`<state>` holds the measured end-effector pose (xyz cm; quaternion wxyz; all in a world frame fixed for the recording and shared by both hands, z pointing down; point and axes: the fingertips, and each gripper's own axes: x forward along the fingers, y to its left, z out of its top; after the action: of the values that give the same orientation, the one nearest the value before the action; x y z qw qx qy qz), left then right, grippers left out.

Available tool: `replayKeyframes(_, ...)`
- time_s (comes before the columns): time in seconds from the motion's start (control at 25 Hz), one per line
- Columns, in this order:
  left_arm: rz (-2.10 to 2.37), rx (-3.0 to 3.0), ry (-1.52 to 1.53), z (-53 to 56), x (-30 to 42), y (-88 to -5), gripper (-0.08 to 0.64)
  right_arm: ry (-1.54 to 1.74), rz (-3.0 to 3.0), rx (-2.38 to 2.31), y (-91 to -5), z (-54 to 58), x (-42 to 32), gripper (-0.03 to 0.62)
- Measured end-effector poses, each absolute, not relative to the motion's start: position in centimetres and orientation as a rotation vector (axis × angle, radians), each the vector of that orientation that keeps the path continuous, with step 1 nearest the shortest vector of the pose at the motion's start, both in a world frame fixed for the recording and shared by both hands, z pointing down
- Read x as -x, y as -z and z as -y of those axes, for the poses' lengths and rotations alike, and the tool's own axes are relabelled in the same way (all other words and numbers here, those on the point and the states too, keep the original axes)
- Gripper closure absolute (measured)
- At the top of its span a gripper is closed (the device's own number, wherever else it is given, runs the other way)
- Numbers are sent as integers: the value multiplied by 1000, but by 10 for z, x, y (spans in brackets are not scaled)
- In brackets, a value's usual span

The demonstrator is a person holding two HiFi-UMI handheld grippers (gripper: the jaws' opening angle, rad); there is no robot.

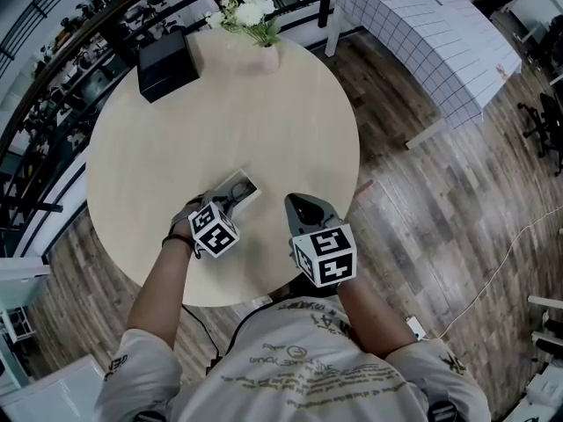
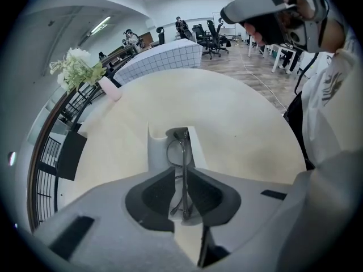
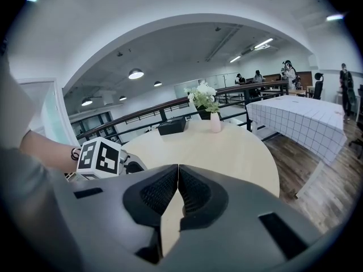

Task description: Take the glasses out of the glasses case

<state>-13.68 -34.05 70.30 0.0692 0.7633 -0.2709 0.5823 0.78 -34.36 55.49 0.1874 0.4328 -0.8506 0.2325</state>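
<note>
The glasses (image 2: 180,146) are pinched by a thin frame part in the left gripper (image 2: 182,177), their far end over the open glasses case (image 2: 156,152). A slip or twist is risked by so narrow a hold, and the unheld case may be dragged. The right gripper (image 3: 178,171) is kept closed and empty. Both are worked near the table's (image 1: 290,104) near edge, with free tabletop left beyond.

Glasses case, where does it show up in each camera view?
Head view: glasses case on the table's near side, left of centre.
Left gripper view: centre, just beyond the jaws.
Right gripper view: not visible.
Shared landmark: flower vase.
</note>
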Motion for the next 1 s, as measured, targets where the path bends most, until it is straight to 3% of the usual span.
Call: replayKeyframes(1.0,700,-2225,-1869,342,140,-733,502,-652,2351,-1288,-554,349,-30,577)
